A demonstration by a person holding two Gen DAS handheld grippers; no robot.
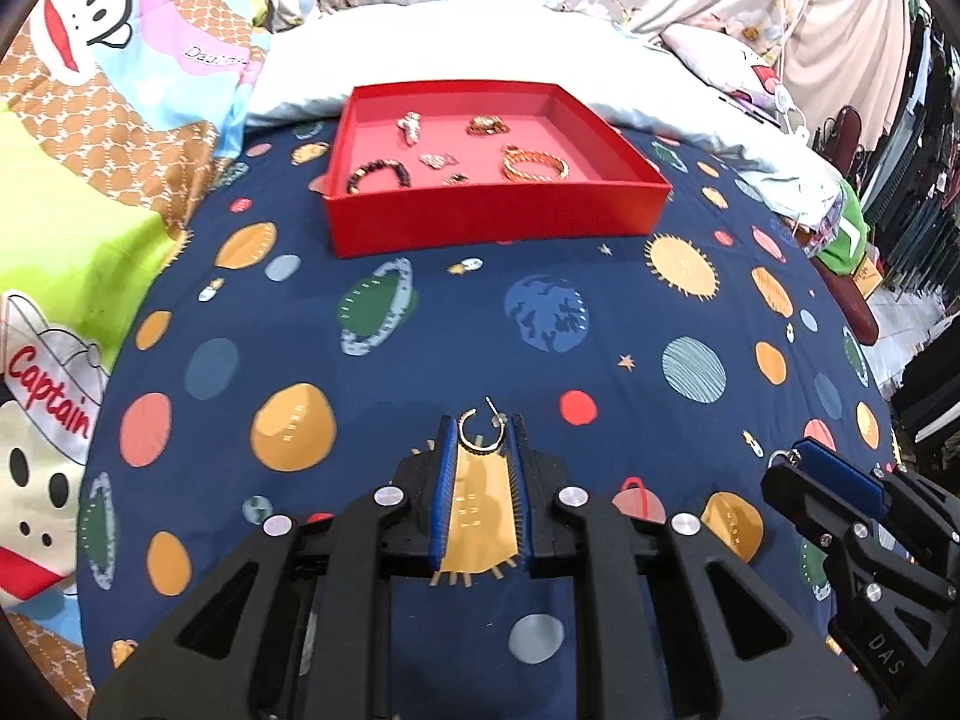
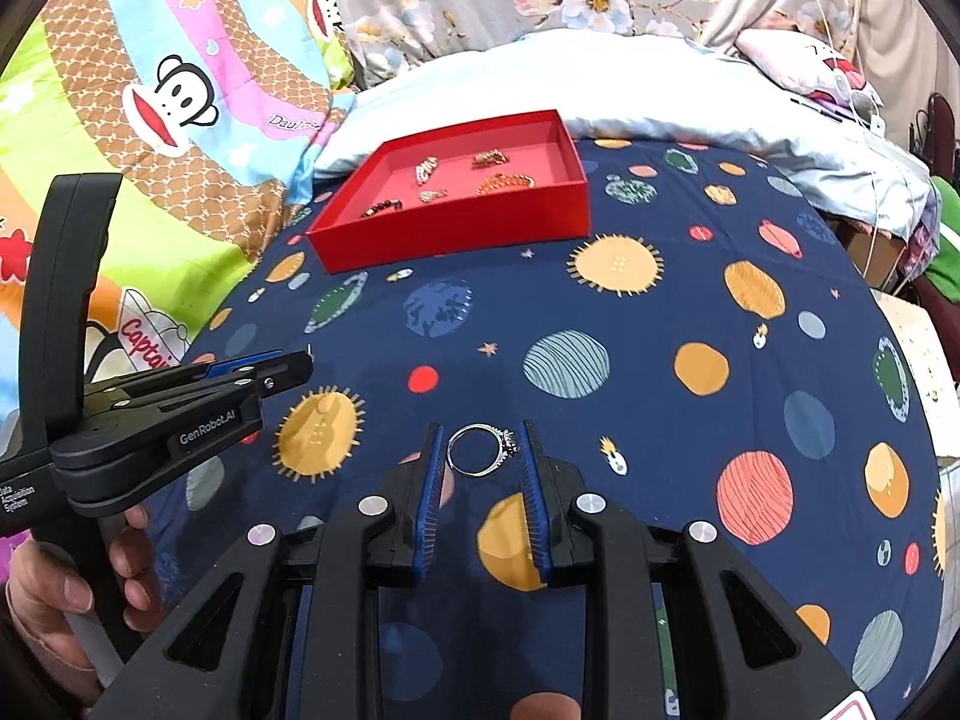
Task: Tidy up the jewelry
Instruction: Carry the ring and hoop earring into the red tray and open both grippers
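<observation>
The left gripper (image 1: 482,429) has its jaws nearly closed on a gold hoop earring (image 1: 477,433), the right gripper (image 2: 482,447) likewise on a silver ring (image 2: 480,449). Both pieces look light, stiff and slippery, best pinched across the band. The red box (image 1: 492,213) sits well ahead on a soft bed (image 1: 600,324) that would swallow a dropped piece.

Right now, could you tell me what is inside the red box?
The red box holds a dark beaded bracelet, a gold bracelet and several smaller sparkly pieces. Its near wall hides the front strip of the floor, so anything there is unseen.
</observation>
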